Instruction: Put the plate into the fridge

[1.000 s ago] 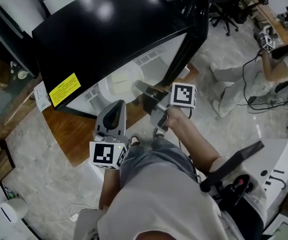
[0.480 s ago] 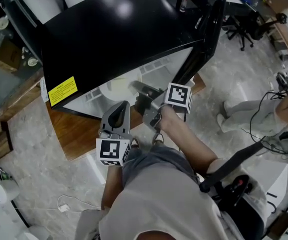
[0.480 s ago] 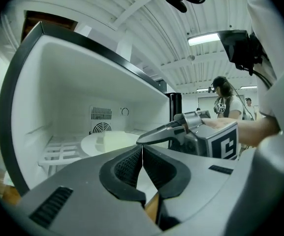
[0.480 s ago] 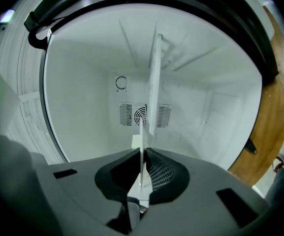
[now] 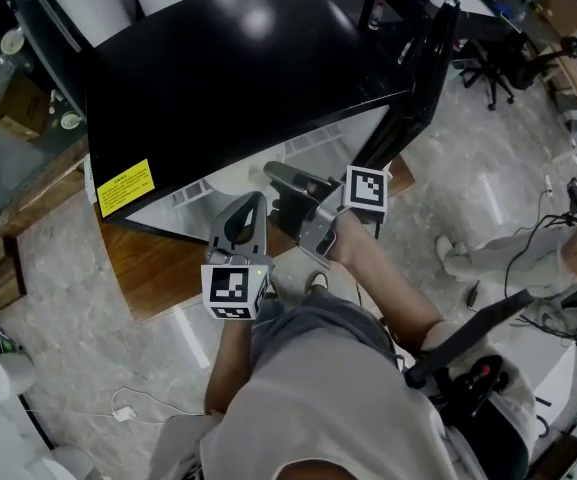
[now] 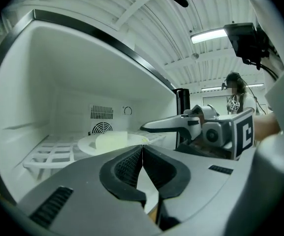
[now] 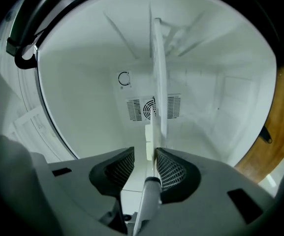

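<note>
Right at the fridge opening, the left gripper (image 6: 142, 154) hangs with its jaws pressed together on nothing. Just past it, the right gripper (image 7: 144, 154) is opening, with the plate (image 6: 88, 144) rim between its jaws. The plate sits on the white shelf (image 6: 41, 157) inside the fridge (image 5: 238, 68).

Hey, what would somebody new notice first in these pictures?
The open black fridge fills the top of the head view. Inside, a white plate carrying a pale yellow block lies on the wire shelf. The right gripper reaches in, its jaws opening with the plate's rim between them; the left gripper, jaws shut and empty, hovers at the opening.
</note>
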A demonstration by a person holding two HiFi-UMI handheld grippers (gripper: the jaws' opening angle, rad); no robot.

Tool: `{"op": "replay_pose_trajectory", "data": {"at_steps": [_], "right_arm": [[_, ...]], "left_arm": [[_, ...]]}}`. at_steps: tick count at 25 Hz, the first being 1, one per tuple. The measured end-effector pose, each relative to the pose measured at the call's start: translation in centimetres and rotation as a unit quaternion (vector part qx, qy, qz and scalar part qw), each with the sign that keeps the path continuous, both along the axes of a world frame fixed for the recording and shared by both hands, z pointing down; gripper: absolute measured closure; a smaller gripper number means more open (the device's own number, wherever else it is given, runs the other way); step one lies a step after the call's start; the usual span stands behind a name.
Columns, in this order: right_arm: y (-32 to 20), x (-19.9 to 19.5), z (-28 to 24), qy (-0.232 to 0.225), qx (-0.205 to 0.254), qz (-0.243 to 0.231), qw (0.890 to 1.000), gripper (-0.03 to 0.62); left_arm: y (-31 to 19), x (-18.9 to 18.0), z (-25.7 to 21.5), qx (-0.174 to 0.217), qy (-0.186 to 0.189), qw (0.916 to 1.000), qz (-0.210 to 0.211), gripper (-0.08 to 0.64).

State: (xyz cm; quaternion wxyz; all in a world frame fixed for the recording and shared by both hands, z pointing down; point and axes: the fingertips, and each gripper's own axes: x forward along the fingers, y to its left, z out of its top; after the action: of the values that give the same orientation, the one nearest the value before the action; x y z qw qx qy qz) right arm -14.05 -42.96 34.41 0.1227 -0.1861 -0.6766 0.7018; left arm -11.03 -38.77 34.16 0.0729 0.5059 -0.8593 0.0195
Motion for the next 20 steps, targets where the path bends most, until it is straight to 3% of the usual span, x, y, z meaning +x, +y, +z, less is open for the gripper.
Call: {"op": "replay_pose_trajectory", "data": {"at_steps": [4, 7, 9, 11, 12, 13, 14, 15, 16, 17, 18, 20], "right_arm": [[0.5, 0.7, 0.0, -0.029, 0.001, -0.033, 0.999, 0.466], [1.1, 1.0, -0.9, -0.059, 0.038, -0.060, 0.996, 0.467], [1.3, 1.5, -1.8, -0.086, 0.099, -0.066, 0.989, 0.523], [1.1, 1.9, -2.0, -0.103, 0.206, -0.050, 0.972, 0.553], [0.8, 1.9, -1.7, -0.108, 0.287, -0.037, 0.951, 0.559], [0.6, 1.8, -1.4, -0.114, 0.385, -0.025, 0.916, 0.561], [0.5, 1.5, -1.3, -0.120, 0.489, -0.016, 0.864, 0.561], [0.4, 1.1, -1.1, -0.122, 0.583, -0.009, 0.803, 0.561], [0.5, 0.8, -1.0, -0.123, 0.652, -0.005, 0.748, 0.561], [0.6, 0.4, -0.9, -0.123, 0.691, -0.002, 0.712, 0.561], [0.8, 0.1, -0.8, -0.123, 0.705, 0.001, 0.698, 0.561], [0.8, -0.4, -1.0, -0.123, 0.699, 0.016, 0.705, 0.561]], "left_arm": [[-0.4, -1.3, 0.1, 0.004, 0.001, 0.9999, -0.011, 0.540], [-0.5, -2.1, 0.0, 0.007, -0.004, 0.9998, -0.017, 0.540], [-0.6, -2.5, -0.1, 0.009, -0.005, 0.9998, -0.018, 0.540], [-0.6, -2.8, -0.1, 0.009, -0.005, 0.9998, -0.019, 0.540], [-0.6, -3.0, -0.1, 0.010, -0.005, 0.9997, -0.020, 0.540], [-0.5, -3.2, -0.2, 0.010, -0.005, 0.9997, -0.022, 0.540], [-0.4, -3.3, -0.3, 0.011, -0.004, 0.9997, -0.024, 0.540], [-0.4, -3.5, -0.3, 0.012, -0.003, 0.9996, -0.025, 0.540], [-0.4, -3.6, -0.4, 0.013, -0.002, 0.9996, -0.026, 0.540], [-0.4, -3.7, -0.4, 0.013, -0.001, 0.9996, -0.026, 0.540], [-0.4, -3.8, -0.5, 0.013, 0.000, 0.9996, -0.026, 0.540], [-0.4, -4.0, -0.5, 0.012, 0.000, 0.9996, -0.026, 0.540]]}}
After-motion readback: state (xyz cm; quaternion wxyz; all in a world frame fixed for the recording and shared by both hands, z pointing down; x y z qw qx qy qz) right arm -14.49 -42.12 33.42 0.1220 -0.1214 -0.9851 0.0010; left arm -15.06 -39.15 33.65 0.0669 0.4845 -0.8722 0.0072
